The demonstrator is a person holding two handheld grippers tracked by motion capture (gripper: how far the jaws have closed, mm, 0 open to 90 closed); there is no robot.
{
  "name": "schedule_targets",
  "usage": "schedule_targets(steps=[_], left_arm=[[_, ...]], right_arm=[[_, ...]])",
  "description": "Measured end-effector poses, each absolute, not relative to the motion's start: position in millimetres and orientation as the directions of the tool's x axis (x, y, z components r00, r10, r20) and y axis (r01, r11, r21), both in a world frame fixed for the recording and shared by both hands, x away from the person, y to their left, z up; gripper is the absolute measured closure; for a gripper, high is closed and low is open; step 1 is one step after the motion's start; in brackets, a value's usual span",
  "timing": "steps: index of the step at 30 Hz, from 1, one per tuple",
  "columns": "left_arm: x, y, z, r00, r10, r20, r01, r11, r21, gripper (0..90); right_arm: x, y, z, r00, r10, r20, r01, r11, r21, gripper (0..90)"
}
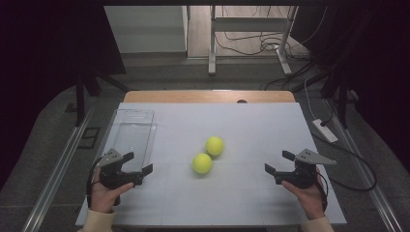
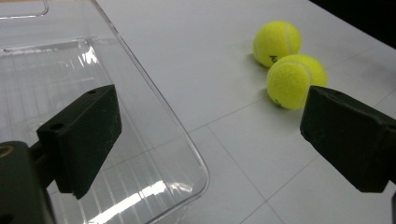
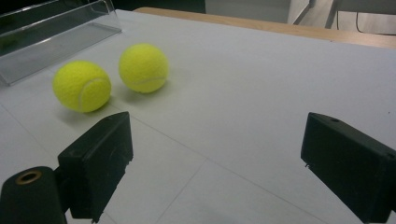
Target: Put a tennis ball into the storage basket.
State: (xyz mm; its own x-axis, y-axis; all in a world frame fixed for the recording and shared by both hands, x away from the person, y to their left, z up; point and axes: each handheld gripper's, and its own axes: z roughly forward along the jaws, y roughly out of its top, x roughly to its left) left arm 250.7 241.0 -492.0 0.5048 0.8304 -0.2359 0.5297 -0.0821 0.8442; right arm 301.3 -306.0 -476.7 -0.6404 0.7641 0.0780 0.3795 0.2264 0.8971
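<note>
Two yellow tennis balls are lying near the middle of the white table (image 1: 241, 130): the nearer ball (image 1: 202, 163) is sitting just beside the farther ball (image 1: 214, 145), and whether they are touching cannot be told. A clear plastic tray (image 1: 121, 126) is resting on the table's left part, well apart from both balls, with nothing lying inside it. The left gripper (image 1: 140, 163) is being held in the person's left hand (image 1: 104, 191) at the tray's near end; its jaws are standing wide apart, one of them hanging over the tray's near corner in the left gripper view, with nothing between them. The right gripper (image 1: 279, 162) is being held in the right hand (image 1: 307, 193) at the table's right side, its jaws likewise spread wide over bare tabletop and gripping nothing.
</note>
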Motion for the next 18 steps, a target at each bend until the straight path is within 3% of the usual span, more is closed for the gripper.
schedule_targets(steps=[18], left_arm=[[247.2,237.0,-485.8,0.545,0.812,-0.209,0.49,-0.106,0.865,7.1]], right_arm=[[292.9,-307.1,-479.2,-0.631,0.77,0.097,0.403,0.218,0.889,10.6]])
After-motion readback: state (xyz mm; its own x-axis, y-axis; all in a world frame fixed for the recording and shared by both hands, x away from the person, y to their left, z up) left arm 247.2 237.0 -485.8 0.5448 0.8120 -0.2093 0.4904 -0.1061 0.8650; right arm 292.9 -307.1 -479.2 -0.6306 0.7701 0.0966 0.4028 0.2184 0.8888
